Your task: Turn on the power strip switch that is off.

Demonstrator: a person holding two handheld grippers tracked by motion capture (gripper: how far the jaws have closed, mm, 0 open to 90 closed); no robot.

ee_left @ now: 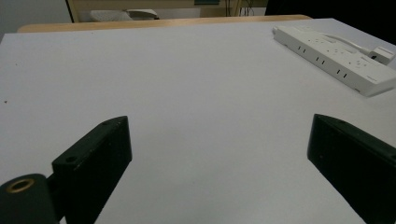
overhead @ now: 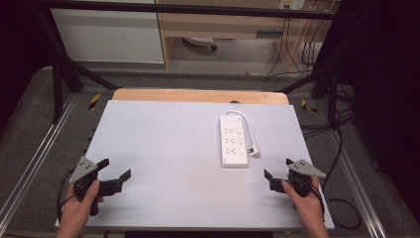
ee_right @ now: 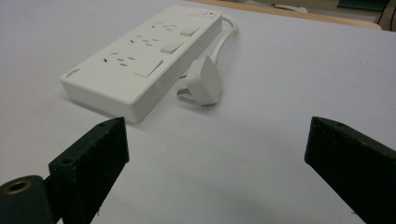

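**Two empty grippers rest at the near edge, power strip lying ahead of the right one**

A pale grey worktop point(overhead: 163, 148) takes up the middle of the high view, with a strip of light wood point(overhead: 198, 95) showing along its far edge. Beyond it, in the upper part of the frame, stand a white cabinet panel point(overhead: 109, 34) and wooden shelving with dark cables point(overhead: 297, 49) hanging at the upper right. A black frame surrounds the worktop. Nothing lies between either gripper and the power strip.

The left hand point(overhead: 79, 208) comes in at the lower left of the high view and holds the left gripper point(overhead: 116, 173) low over the worktop, its jaws pointing toward the right of the frame and spread wide, holding nothing. The right hand point(overhead: 309, 206) enters at the lower right and holds the right gripper point(overhead: 277, 171), jaws aimed to the upper left and likewise parted and empty.

A white power strip point(overhead: 233, 140) lies flat right of centre in the high view, running lengthwise away from the person, with its white cord point(overhead: 247, 126) looping down its right side to a plug point(overhead: 254, 151) that lies just beside the near end. In the right gripper view the power strip point(ee_right: 140, 65) sits in the upper left, near the jaws, and the plug point(ee_right: 205, 84) lies on the worktop just to its right. In the left gripper view the power strip point(ee_left: 341, 58) lies well apart, at the upper right.
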